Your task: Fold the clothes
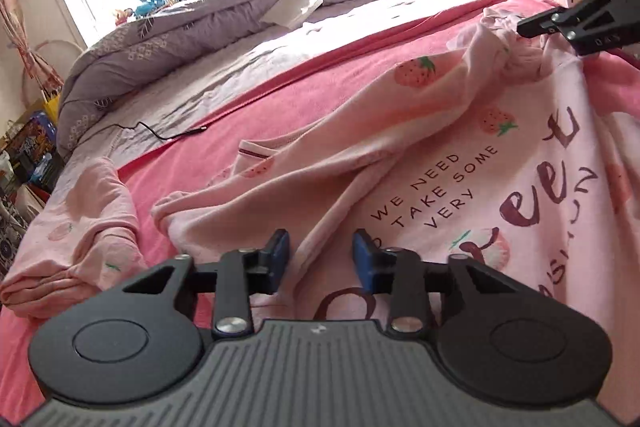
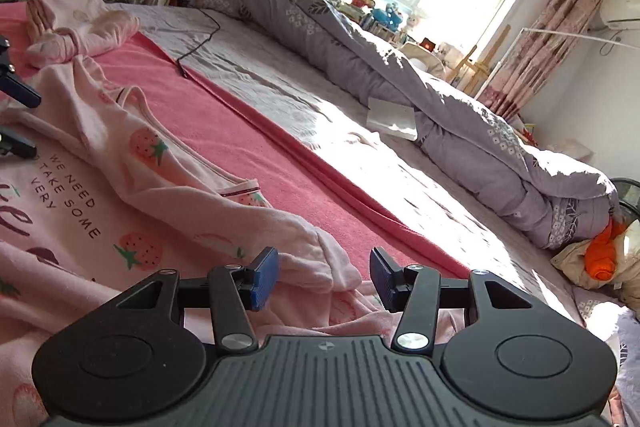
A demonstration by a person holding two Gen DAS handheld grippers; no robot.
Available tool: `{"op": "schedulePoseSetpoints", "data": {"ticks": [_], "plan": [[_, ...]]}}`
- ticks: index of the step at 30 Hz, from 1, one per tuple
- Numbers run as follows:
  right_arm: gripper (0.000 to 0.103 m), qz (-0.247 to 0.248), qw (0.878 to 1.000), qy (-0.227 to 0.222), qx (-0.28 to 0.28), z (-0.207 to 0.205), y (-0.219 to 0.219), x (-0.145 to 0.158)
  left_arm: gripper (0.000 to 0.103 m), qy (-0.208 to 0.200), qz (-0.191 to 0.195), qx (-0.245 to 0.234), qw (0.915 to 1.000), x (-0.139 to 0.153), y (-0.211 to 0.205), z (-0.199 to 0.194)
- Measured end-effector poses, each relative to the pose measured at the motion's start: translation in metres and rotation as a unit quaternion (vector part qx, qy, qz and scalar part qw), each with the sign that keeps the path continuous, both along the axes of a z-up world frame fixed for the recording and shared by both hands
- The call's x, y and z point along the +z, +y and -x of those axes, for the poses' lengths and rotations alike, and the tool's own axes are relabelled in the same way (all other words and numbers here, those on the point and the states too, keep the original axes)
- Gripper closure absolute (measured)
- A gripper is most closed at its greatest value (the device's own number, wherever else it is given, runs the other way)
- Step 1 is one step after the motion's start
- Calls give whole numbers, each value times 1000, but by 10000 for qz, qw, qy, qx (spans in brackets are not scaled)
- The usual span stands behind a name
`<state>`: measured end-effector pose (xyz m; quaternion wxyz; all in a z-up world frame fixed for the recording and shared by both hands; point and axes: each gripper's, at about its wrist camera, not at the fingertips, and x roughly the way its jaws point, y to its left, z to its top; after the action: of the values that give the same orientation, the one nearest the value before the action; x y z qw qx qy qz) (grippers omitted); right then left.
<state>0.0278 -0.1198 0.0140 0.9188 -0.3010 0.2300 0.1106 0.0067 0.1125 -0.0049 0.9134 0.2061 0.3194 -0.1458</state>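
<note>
So the pink strawberry shirt (image 1: 460, 163) lies spread print-up on the pink blanket (image 1: 256, 115) near the bed's edge, presumably for folding. Left gripper (image 1: 320, 259) and right gripper (image 2: 323, 277) both spread, straddling its rumpled edges, gripping nothing.

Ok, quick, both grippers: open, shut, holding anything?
Left gripper: open, holding nothing, over the pink shirt.
Right gripper: open, holding nothing, at the shirt's edge.
</note>
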Motion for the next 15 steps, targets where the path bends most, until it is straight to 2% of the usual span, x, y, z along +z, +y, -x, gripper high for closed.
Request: {"op": "schedulePoseSetpoints", "data": {"ticks": [2,4,6,7,10,12,13,15], "plan": [[52,335,9990,-32,307,-2,12,-13,93,51,299,178,9994,-1,6,-6],[53,663,9962,-18,566,-9,28,-27,95,3,411,339,9986,1,12,-6],[87,875,9951,-140,449,-17,41,-35,95,-121,615,586,9963,7,19,-5],[94,834,9956,-267,340,-20,46,-34,96,-210,758,729,9942,12,25,-4],[96,-8,9973,-734,90,-9,40,0,98,-581,1279,1157,9833,37,48,2],[98,-394,9952,-890,101,11,30,27,99,-717,1336,1303,9798,50,62,11],[98,-469,9949,-870,186,22,23,36,99,-728,1384,1249,9798,55,70,18],[97,-528,9963,-559,390,41,10,47,99,-501,1585,1068,9803,58,90,30]]}}
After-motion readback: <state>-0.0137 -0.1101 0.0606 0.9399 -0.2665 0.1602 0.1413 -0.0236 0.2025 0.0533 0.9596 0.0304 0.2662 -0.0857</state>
